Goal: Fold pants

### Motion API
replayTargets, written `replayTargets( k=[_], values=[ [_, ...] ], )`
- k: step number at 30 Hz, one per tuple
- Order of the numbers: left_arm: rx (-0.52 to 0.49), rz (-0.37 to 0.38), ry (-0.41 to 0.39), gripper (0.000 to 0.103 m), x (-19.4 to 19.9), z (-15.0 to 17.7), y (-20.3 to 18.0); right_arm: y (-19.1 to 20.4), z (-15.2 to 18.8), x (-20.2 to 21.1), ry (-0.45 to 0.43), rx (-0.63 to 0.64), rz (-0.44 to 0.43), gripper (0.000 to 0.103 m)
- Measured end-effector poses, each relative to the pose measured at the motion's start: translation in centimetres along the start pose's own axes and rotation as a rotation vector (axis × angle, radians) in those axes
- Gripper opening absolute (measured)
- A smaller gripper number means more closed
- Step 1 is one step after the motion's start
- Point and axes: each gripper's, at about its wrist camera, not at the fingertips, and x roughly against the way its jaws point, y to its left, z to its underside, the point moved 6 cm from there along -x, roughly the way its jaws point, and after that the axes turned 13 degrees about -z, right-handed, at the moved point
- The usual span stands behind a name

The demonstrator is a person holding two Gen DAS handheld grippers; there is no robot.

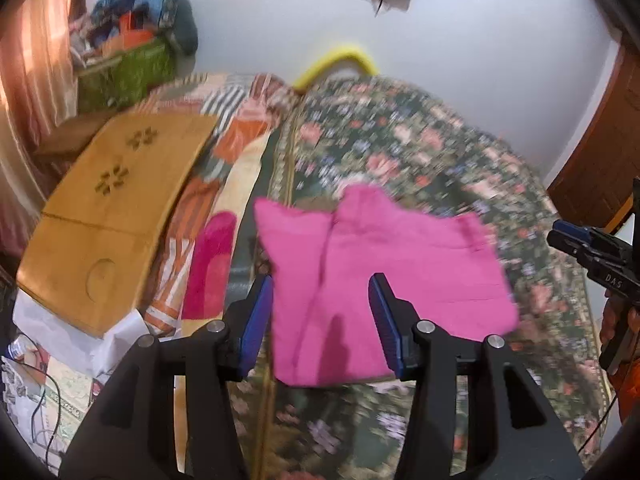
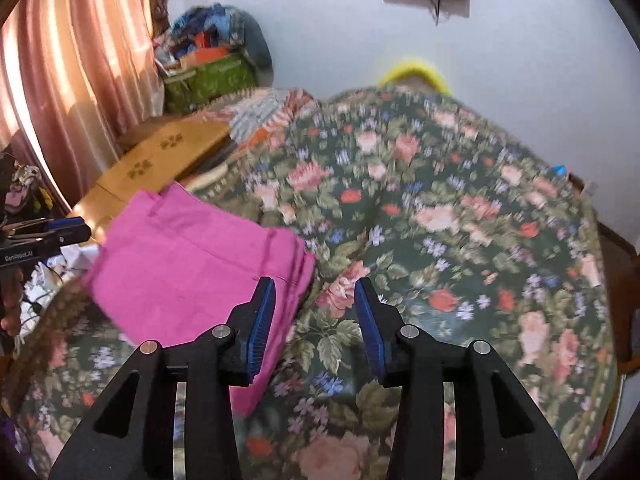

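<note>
The pink pants [image 1: 380, 280] lie folded into a compact stack on the floral bedspread [image 1: 420, 152], near the bed's left side. The left gripper [image 1: 322, 322] hovers above them, its fingers spread apart and holding nothing. The right gripper [image 2: 316, 320] hangs just right of the stack over bare bedspread, its fingers likewise apart and empty. A wooden board [image 1: 104, 216] rests beside the bed.

I can read just two markings, both white on black gripper bodies: "DAS" on the side of the right gripper [image 1: 576, 240] seen from my left camera, and "GenRobot.AI" on the left gripper [image 2: 60, 234] seen from my right camera.
</note>
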Motion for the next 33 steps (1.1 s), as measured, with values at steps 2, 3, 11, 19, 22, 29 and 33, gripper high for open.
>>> replayTargets(
  k=[2, 3, 11, 19, 22, 29, 33],
  values=[
    [-0.003, 0.008, -0.046, 0.050, 2.9, -0.4, -0.7, 1.2, -0.4, 2.1, -0.036, 0.020, 0.000, 0.038],
    [-0.004, 0.017, -0.073, 0.050, 4.5, -0.7, -1.2, 2.0, -0.7, 3.3, -0.057, 0.030, -0.003, 0.037],
    [-0.027, 0.072, -0.297, 0.050, 18.3, -1.7, -4.3, 8.6, -1.6, 12.4, -0.208, 0.134, -0.023, 0.037],
    [-0.071, 0.041, -0.520, 0.050, 31.0, 1.5, -7.4, 15.2, -0.8, 21.1, -0.376, 0.205, -0.061, 0.037],
    [-0.066, 0.052, -0.572, 0.050, 34.2, 2.9, -7.9, 16.9, 0.1, 23.4, -0.431, 0.214, -0.077, 0.037],
    [-0.036, 0.061, -0.648, 0.068, 39.4, 6.3, -8.2, 19.9, 2.4, 28.4, -0.575, 0.218, -0.078, 0.050],
    [-0.038, 0.051, -0.690, 0.082, 41.5, 8.0, -8.3, 20.5, 3.3, 29.7, -0.629, 0.206, -0.066, 0.060]
  ],
)
